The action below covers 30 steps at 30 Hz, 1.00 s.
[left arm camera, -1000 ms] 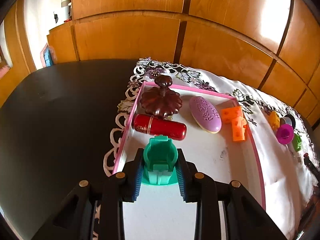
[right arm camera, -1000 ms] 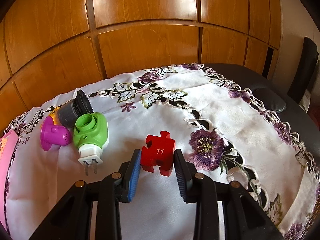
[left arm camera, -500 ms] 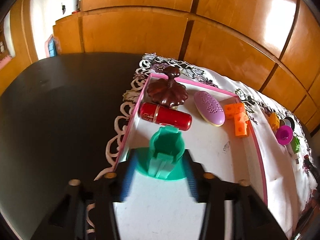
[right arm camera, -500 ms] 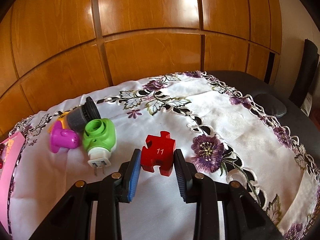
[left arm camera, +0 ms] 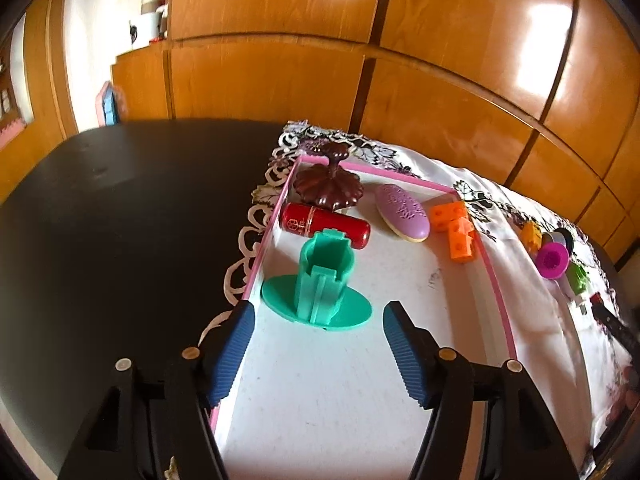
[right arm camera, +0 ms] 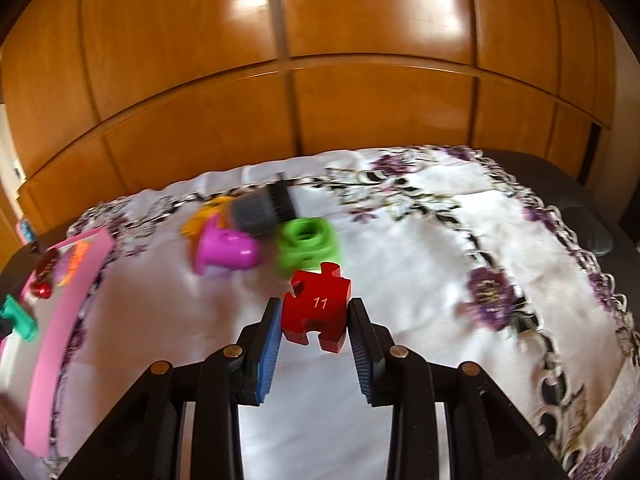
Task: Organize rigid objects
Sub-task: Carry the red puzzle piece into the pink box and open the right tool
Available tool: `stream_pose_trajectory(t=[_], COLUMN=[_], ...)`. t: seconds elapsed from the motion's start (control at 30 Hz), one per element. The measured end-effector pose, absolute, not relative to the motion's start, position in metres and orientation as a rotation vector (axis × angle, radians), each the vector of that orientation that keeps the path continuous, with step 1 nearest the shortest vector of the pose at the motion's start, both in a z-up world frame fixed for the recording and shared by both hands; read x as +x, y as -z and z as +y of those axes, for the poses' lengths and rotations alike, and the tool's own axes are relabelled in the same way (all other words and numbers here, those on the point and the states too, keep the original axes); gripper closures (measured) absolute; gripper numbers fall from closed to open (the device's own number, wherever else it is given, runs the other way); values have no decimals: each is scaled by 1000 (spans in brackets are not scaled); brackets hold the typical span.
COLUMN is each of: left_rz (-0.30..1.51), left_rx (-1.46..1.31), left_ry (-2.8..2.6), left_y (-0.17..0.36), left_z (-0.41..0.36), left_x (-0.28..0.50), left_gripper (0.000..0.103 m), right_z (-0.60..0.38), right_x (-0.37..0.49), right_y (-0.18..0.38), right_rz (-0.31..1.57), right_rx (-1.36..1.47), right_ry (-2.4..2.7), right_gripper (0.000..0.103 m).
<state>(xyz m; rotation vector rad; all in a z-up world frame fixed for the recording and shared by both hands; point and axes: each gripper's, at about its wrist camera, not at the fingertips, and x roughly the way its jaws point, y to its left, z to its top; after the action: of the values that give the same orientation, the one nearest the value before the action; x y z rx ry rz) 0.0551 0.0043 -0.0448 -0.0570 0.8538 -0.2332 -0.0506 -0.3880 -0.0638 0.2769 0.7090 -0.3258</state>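
Right tongs [right arm camera: 316,346] clamp red puzzle piece [right arm camera: 316,312] — knob away.

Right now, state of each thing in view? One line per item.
left tongs: jaws opening, nothing between the pads
green stand: upright in tray, released
pink-rimmed tray: on the cloth, partly filled
red tube: lying on its side in tray
purple oval: lying flat in tray
orange block: in tray by right rim
right tongs: shut on red puzzle piece
red puzzle piece: gripped, number 11 facing up
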Motion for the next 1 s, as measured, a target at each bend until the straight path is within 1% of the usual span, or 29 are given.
stream_pose_trajectory(t=[0.1,0.17,0.4,0.57,0.83,1.0], left_rz=[836,827,797,792,807,810], left_rx=[-46,-39,3,4,-25,-33], left_ry=[244,246,274,271,259,248], left_y=[40,38,33,31,34,35], left_z=[3,2,-2,3,16,24], left_x=[47,42,23,15,7,5], left_gripper=[32,26,24,23,23,23], right_z=[-368,-349,-272,-235,-185,-166], right_x=[-43,-36,-10,10,35,55], right_y=[56,49,23,16,21,36], right_rz=[712,707,691,697,745,806], right_rx=[280,265,199,181,127,114], right_ry=[259,206,3,-82,-190,-238], right_gripper=[71,71,71,71,71,71])
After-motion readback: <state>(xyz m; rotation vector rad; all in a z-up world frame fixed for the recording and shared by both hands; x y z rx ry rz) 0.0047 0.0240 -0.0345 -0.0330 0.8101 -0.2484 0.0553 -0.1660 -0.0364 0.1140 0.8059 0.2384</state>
